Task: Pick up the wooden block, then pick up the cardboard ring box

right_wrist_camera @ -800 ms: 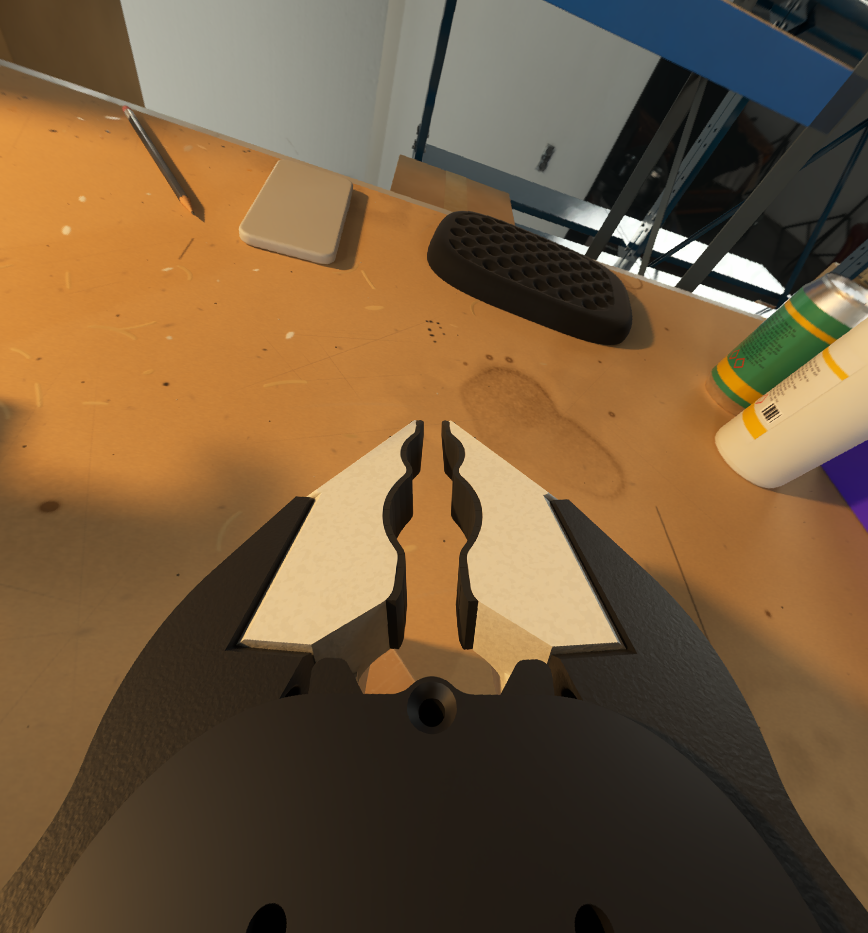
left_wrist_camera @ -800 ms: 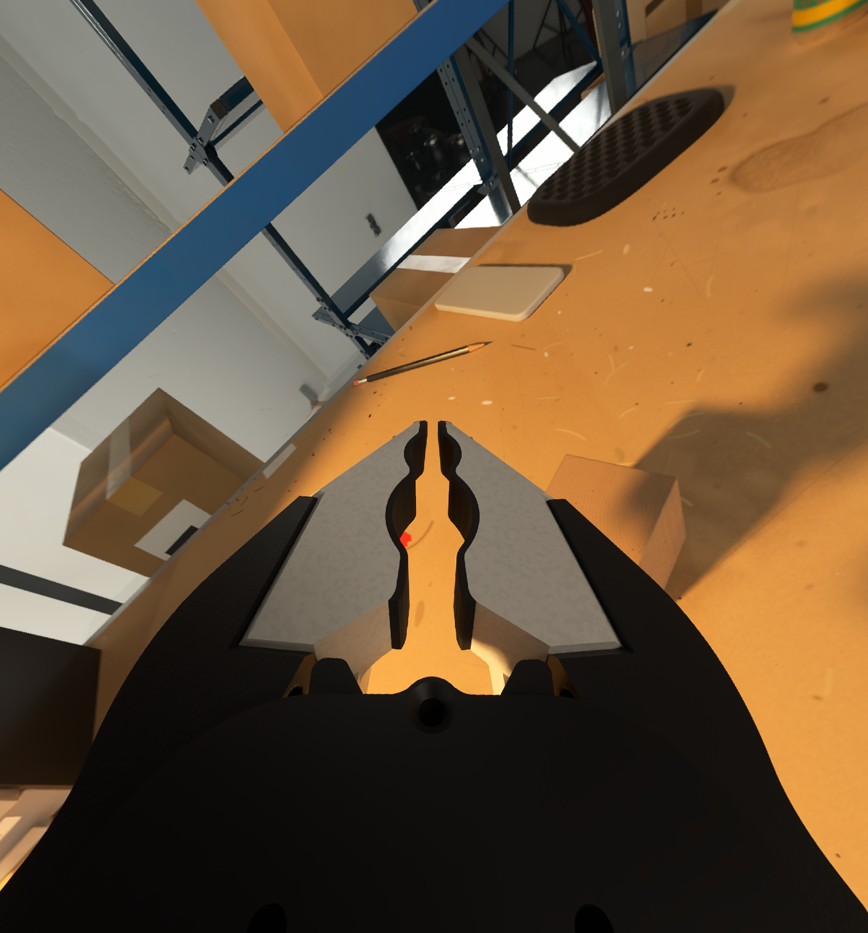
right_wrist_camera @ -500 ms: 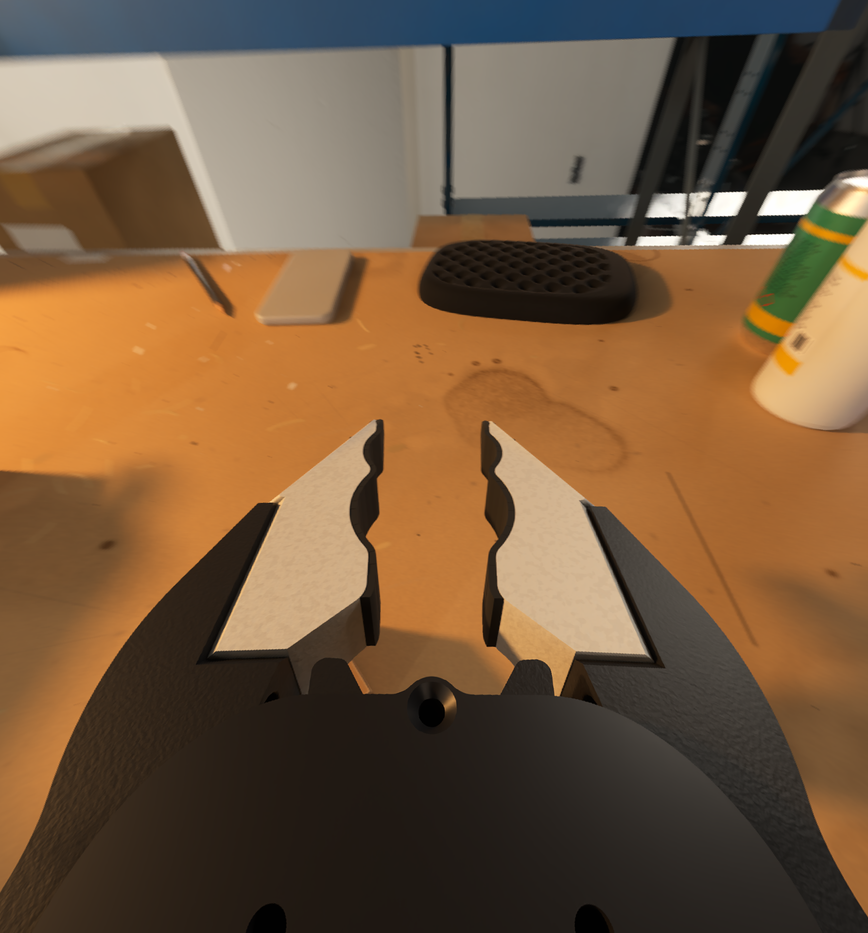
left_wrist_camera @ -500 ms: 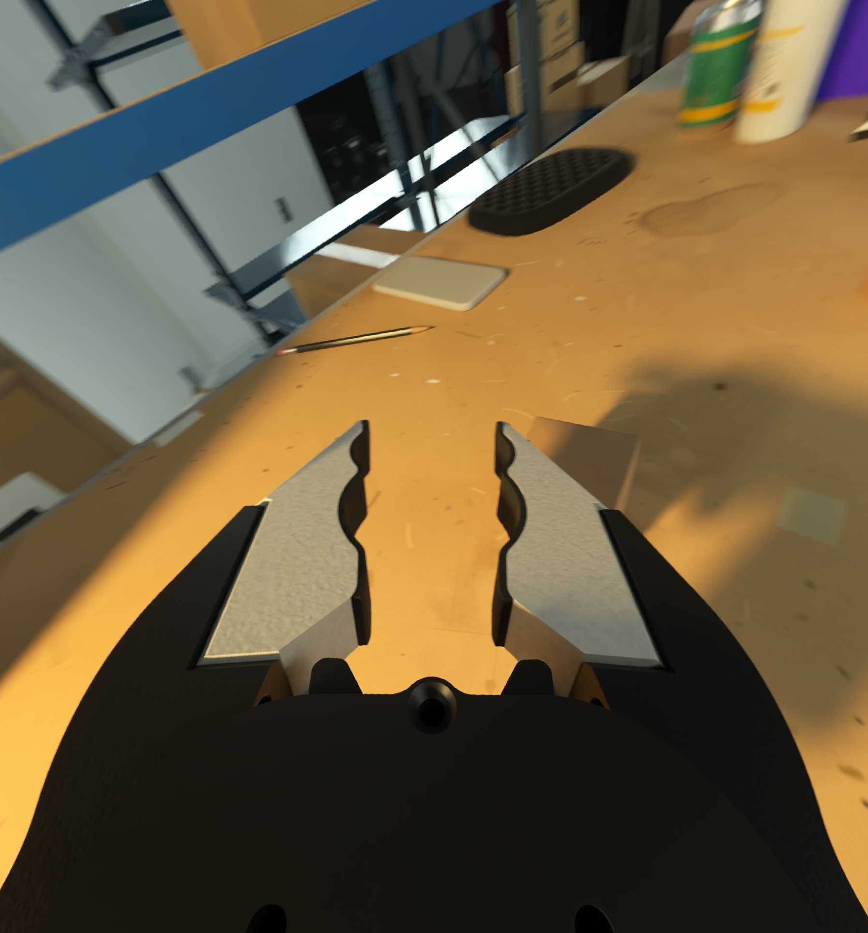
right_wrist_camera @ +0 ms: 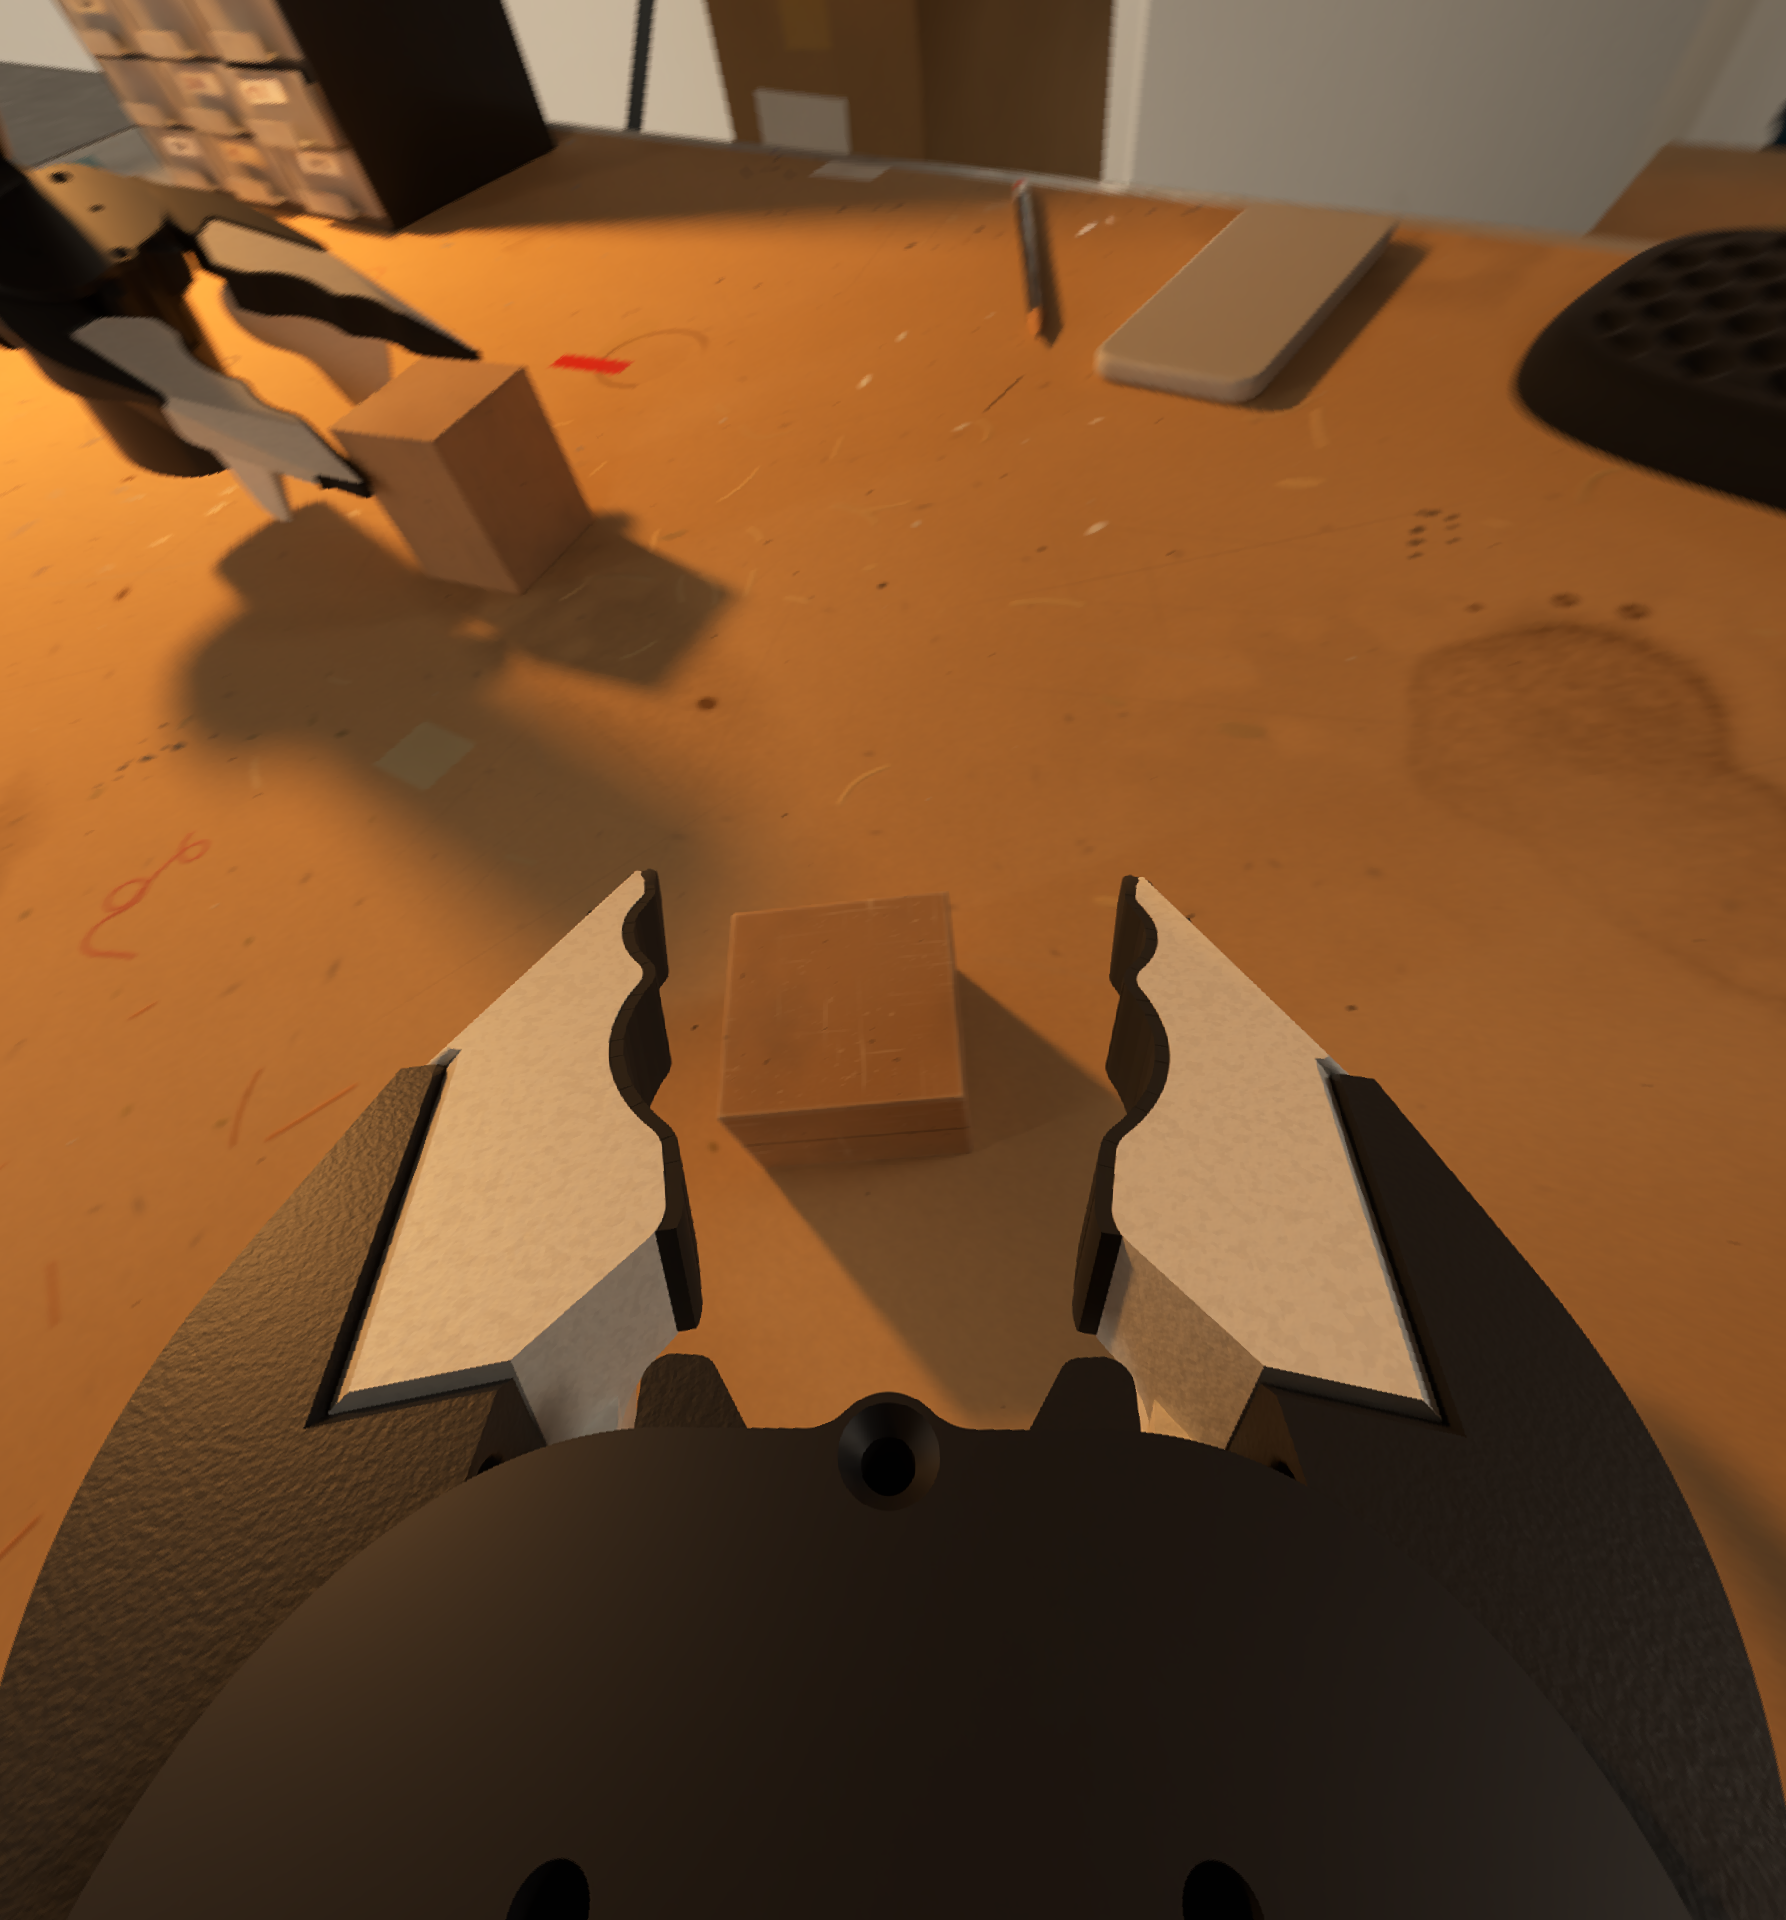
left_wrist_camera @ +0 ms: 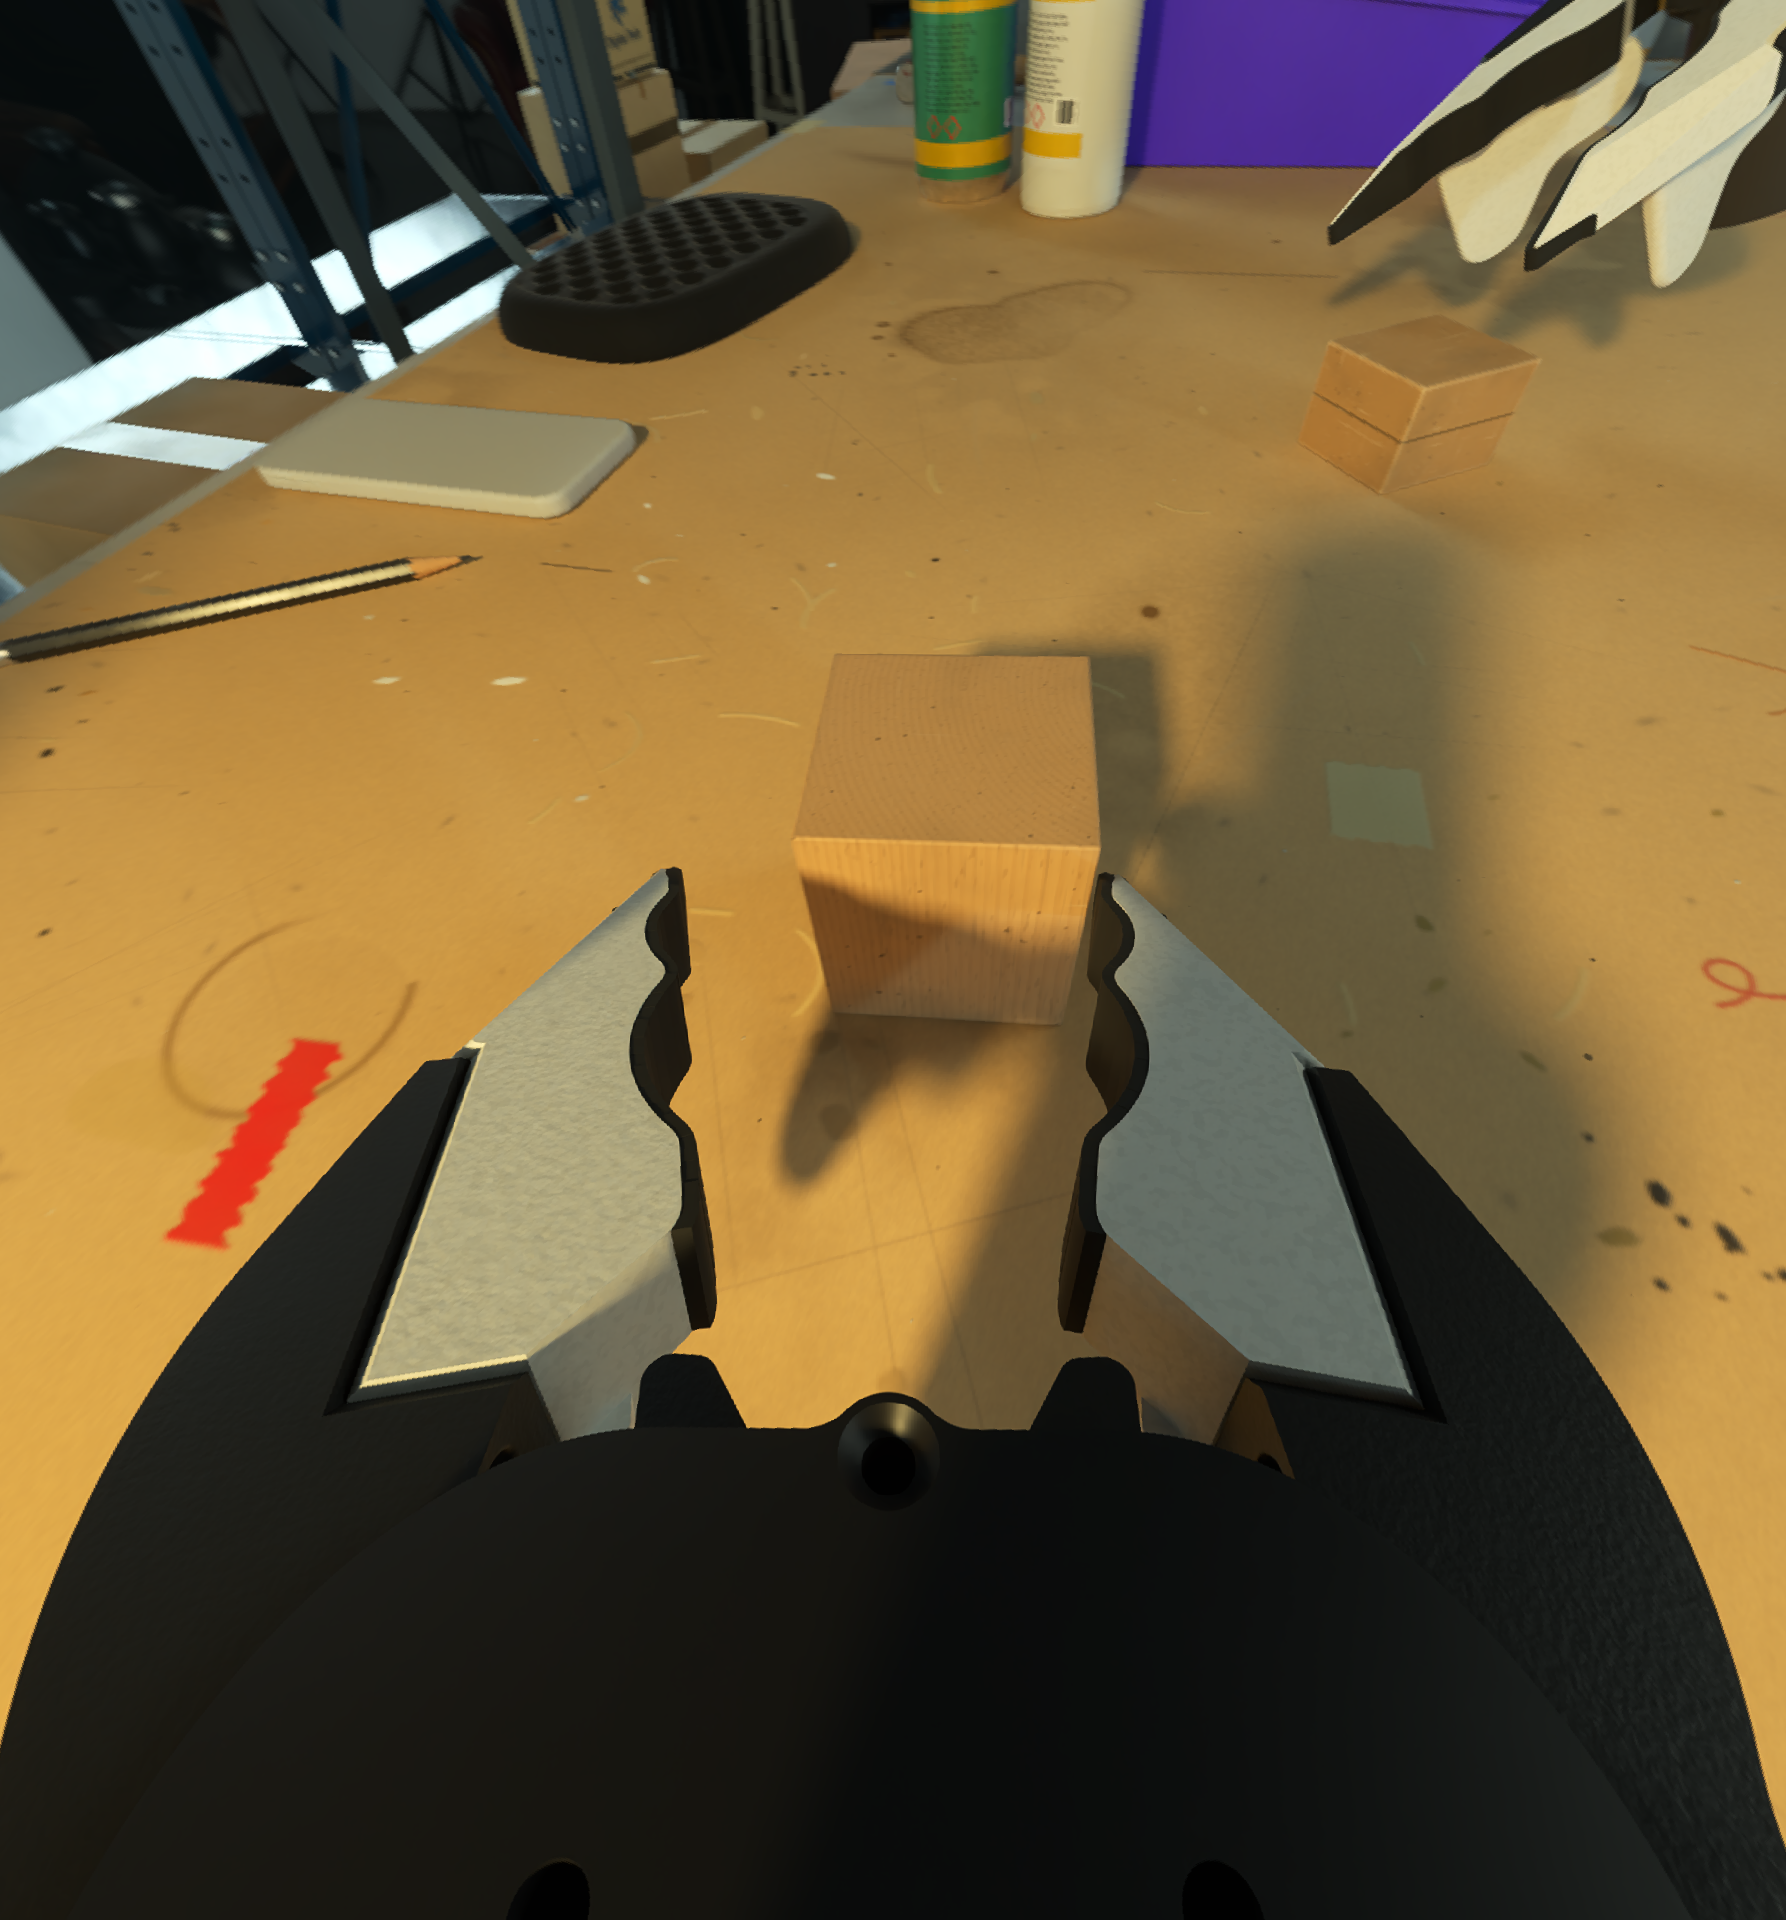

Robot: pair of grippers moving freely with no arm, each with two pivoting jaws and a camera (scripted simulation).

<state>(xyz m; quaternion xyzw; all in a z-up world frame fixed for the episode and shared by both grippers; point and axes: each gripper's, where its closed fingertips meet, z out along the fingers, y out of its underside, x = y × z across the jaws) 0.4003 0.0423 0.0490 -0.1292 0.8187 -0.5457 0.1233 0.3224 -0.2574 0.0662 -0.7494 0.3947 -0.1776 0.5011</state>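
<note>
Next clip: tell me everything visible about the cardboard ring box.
The cardboard ring box is a small, squarish brown box with a flat, faintly scuffed top. A thin horizontal seam runs round its sides, splitting lid from base, and it looks closed. It sits flat on the wooden tabletop, off to the side of the wooden block, and casts a shadow. Only the table touches it. The right gripper is open above it, with a finger on each side and clear gaps between.

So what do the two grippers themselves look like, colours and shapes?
Both share one build: a broad, rounded black body with a small round hole at its centre, and two tapered fingers with wavy black inner edges. The left gripper has speckled grey finger plates; the right gripper has pale beige ones. No cables or writing show.
</note>
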